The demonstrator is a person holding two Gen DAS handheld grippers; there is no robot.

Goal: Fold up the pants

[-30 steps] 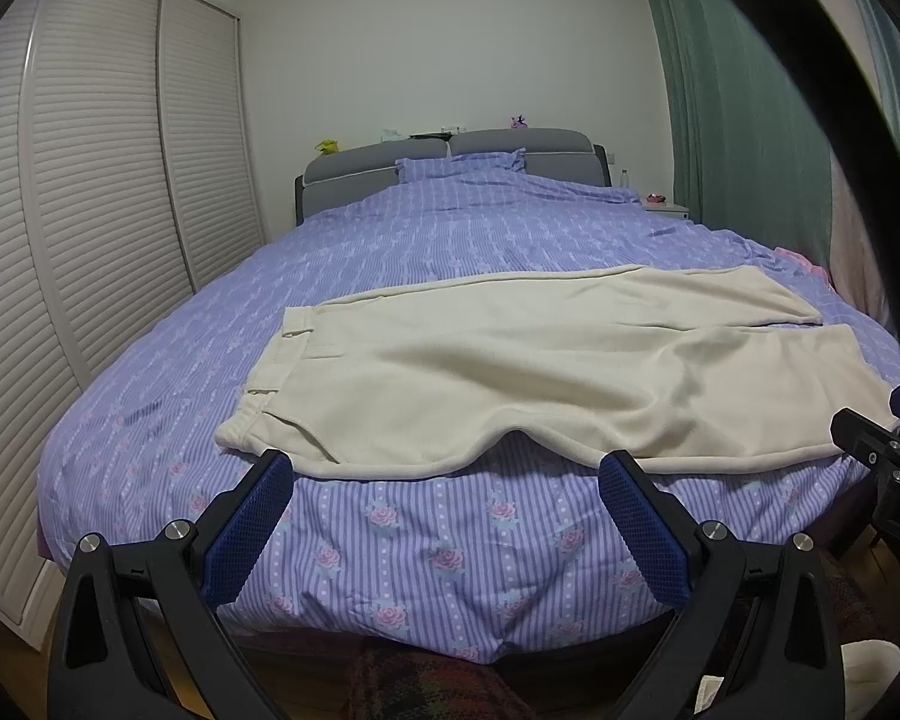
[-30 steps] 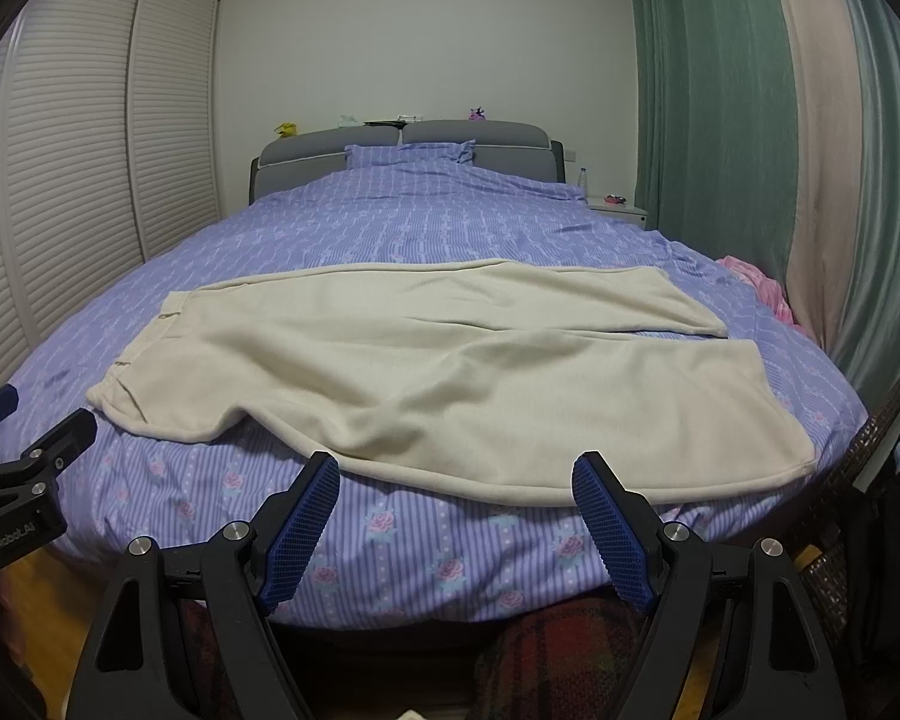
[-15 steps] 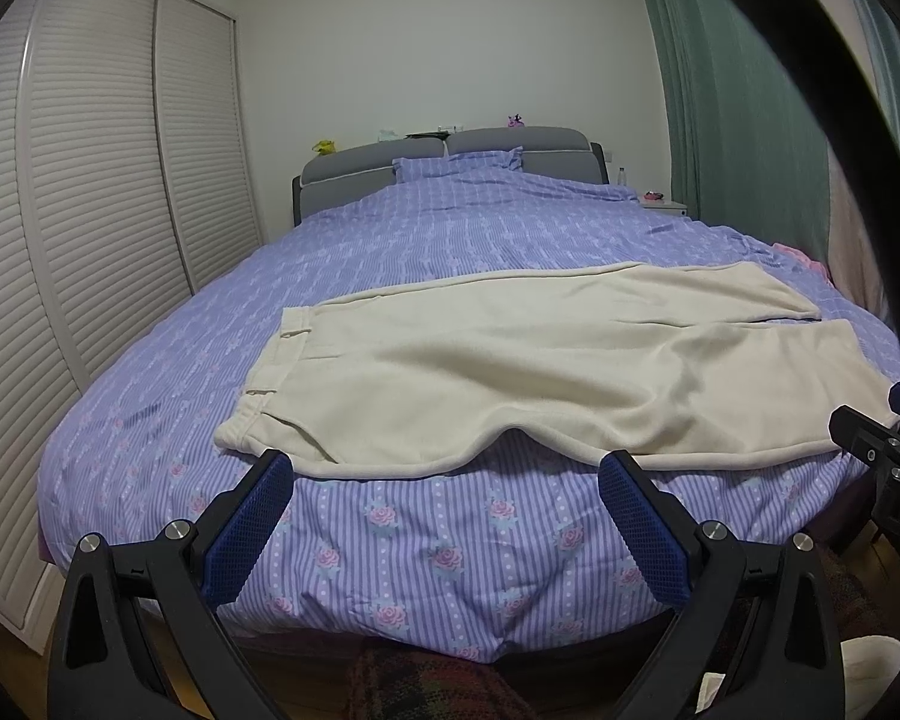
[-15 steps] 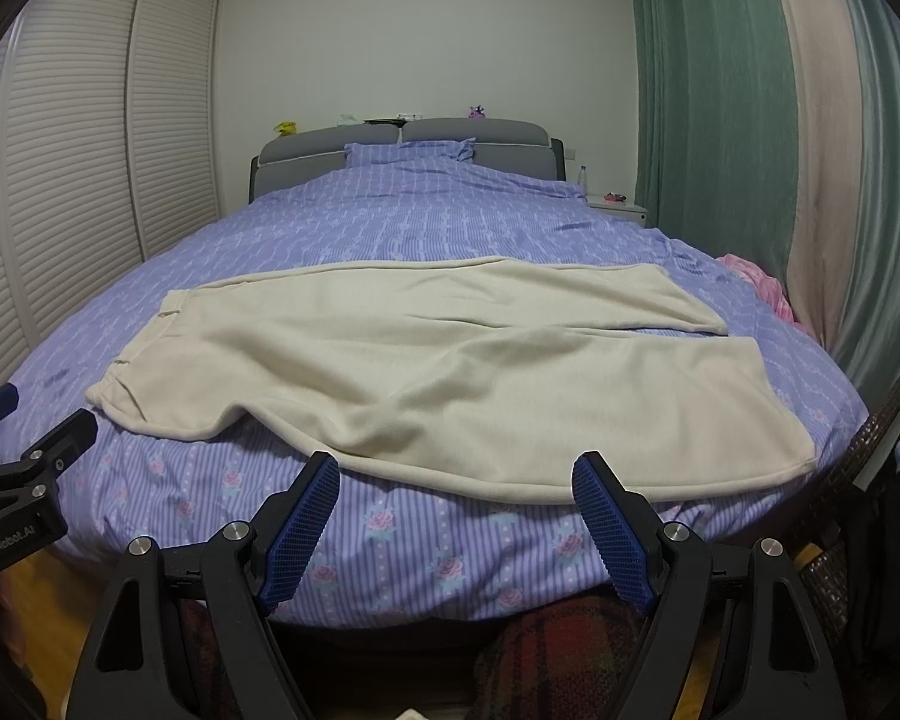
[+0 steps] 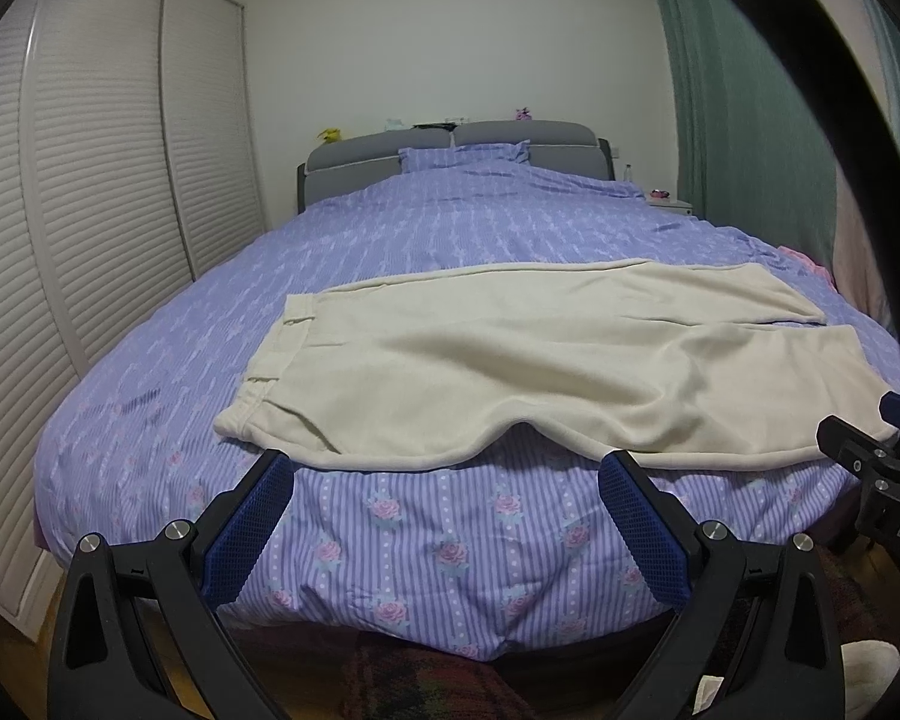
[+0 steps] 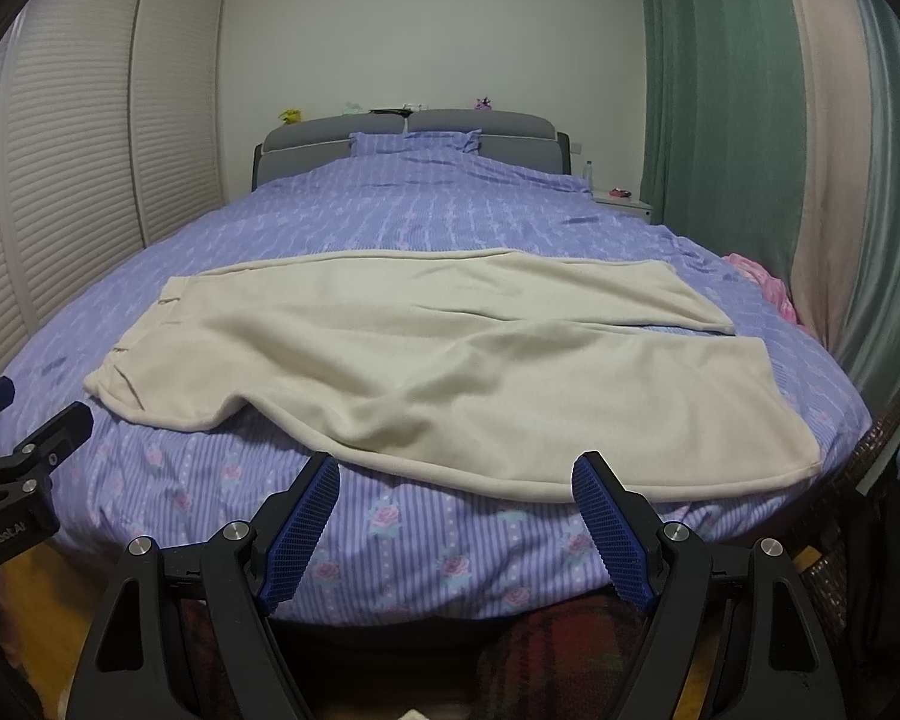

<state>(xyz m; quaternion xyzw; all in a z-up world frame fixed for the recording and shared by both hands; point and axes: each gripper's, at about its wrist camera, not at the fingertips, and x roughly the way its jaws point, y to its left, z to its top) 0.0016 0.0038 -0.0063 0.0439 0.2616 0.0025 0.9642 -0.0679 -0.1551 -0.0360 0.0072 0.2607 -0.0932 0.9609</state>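
Cream pants (image 5: 510, 360) lie spread flat across the foot of the bed (image 5: 450, 528), waistband at the left, both legs running right; they also show in the right wrist view (image 6: 450, 360). My left gripper (image 5: 447, 471) is open and empty, held just in front of the near hem by the waist end. My right gripper (image 6: 456, 480) is open and empty, held in front of the near leg's edge. Each gripper shows at the edge of the other's view.
The bed has a purple striped floral cover (image 6: 426, 546), a pillow and a grey headboard (image 5: 450, 144). Louvred wardrobe doors (image 5: 90, 240) stand at the left, green curtains (image 6: 720, 120) at the right. A pink cloth (image 6: 762, 288) lies at the bed's right edge.
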